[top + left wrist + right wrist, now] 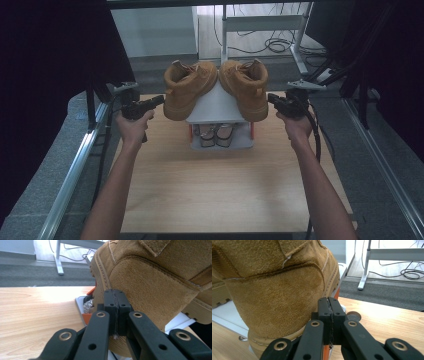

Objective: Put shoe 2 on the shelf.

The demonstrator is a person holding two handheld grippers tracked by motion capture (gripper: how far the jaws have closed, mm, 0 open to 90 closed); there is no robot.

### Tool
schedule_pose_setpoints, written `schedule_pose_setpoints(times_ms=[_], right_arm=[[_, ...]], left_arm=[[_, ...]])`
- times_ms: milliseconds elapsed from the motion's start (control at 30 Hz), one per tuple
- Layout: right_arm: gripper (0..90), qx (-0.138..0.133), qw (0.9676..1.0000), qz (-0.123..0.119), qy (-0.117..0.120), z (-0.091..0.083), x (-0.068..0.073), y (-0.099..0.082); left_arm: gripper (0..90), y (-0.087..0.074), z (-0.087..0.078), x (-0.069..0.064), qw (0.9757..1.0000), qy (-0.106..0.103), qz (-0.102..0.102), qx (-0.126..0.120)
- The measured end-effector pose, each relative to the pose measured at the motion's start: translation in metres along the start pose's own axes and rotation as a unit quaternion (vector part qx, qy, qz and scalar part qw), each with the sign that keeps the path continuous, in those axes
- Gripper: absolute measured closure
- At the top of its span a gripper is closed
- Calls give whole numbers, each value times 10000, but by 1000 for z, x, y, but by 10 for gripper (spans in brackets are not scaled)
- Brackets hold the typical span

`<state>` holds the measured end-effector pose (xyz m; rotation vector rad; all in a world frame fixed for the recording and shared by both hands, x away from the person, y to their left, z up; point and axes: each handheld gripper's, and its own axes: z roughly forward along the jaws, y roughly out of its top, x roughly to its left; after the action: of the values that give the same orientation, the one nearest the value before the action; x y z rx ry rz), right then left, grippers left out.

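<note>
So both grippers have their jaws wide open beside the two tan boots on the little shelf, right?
Not quite: the left gripper and right gripper are shut, jaws pressed together with nothing between, as both gripper views show. They do sit beside the tan boots on the shelf.

The high view hangs over the near edge of the table [225,190] and looks forward and down at the whole top. Each gripper view sits low, right up against a boot heel: the left boot [150,282] in the left one, the right boot [274,290] in the other. All three catch the shoe rack [220,107] at the table's far edge.
</note>
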<state>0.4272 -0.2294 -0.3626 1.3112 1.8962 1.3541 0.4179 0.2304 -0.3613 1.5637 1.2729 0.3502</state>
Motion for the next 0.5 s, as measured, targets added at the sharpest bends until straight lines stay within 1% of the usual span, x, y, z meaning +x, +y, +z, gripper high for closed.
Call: schedule_pose_setpoints(times_ms=[133,267,333,367,400,467,500], right_arm=[[894,-22,10000,-22,-57,1,2,0],[894,-45,9999,-66,-97,2,5,1],[895,-36,9998,-94,-146,1,6,1],[895,-43,9999,-85,-107,2,7,2],[895,-47,9999,-96,-120,2,9,2],[895,-56,9997,-152,-158,2,10,2],[895,-61,9998,-134,-160,3,11,2]], left_arm=[[900,0,1,-2,10000,-46,-32,20],[900,-1,5,-11,9999,-101,74,75],[900,-1,5,-14,9999,-9,115,67],[900,0,5,-14,9999,2,109,65],[900,0,5,-13,9999,-28,87,63],[900,-1,6,-13,9999,-140,-14,82],[900,-1,7,-14,9999,-145,1,67]])
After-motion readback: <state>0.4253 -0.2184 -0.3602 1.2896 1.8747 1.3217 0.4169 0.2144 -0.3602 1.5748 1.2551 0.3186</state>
